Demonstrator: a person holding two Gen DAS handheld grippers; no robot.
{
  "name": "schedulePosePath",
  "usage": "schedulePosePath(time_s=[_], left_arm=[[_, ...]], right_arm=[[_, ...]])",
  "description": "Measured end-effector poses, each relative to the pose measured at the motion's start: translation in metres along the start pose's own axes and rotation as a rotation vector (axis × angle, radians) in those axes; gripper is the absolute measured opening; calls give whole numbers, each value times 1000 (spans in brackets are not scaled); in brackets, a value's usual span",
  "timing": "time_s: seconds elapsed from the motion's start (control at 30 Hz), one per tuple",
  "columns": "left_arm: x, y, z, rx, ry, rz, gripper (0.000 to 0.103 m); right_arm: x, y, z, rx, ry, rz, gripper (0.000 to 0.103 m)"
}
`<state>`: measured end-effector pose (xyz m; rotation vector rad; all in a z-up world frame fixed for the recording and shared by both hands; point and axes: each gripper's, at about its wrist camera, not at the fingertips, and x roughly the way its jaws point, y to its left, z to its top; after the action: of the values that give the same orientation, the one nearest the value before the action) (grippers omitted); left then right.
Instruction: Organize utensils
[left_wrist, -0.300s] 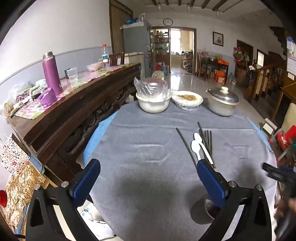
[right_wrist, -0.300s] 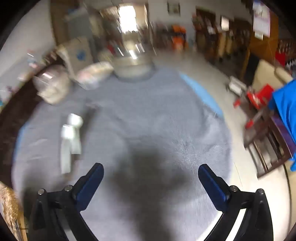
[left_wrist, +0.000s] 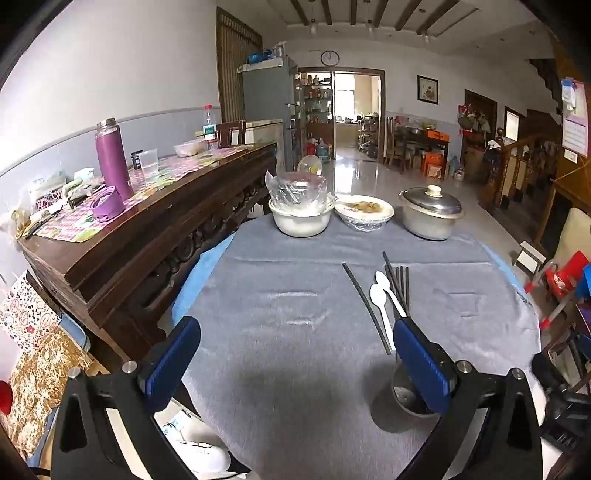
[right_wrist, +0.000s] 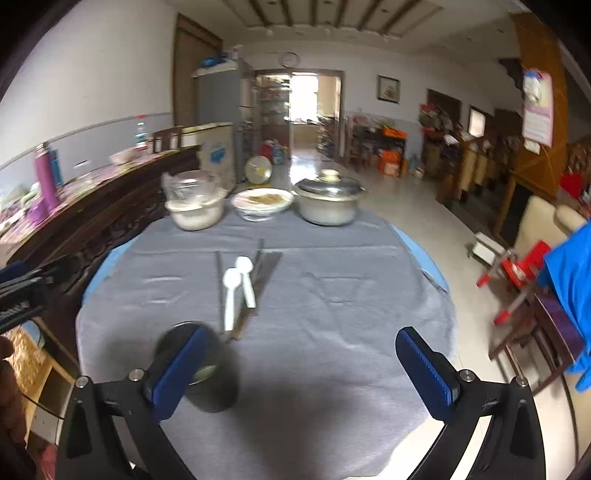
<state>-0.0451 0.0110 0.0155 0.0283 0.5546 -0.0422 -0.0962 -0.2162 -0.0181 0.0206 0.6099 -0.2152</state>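
Grey cloth covers the round tabletop, where the utensils lie loose in a heap right of centre: two white spoons across black chopsticks. Just nearer stands a metal cup, probably their holder. Both the left hand-held gripper and the right hand-held gripper hover wide, holding nothing. Covered bowls and a lidded pot line the far edge; a dark sideboard runs along the left.

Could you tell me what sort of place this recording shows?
Most likely the dining area of a lived-in home: a round table with a lidded pot and covered bowl, a fridge behind, and a wall clock.
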Motion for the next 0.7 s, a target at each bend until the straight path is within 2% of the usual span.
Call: schedulePosePath(time_s=[0.13, 0.33, 0.7], left_arm=[[-23, -2, -8, 20, 26, 27, 103], [-32, 2, -21, 38, 44, 40, 103], [-42, -10, -31, 65, 52, 34, 103]], right_arm=[[-1, 15, 4, 8, 36, 22, 103], [11, 16, -6, 44, 92, 1, 103], [0, 4, -19, 60, 85, -25, 103]])
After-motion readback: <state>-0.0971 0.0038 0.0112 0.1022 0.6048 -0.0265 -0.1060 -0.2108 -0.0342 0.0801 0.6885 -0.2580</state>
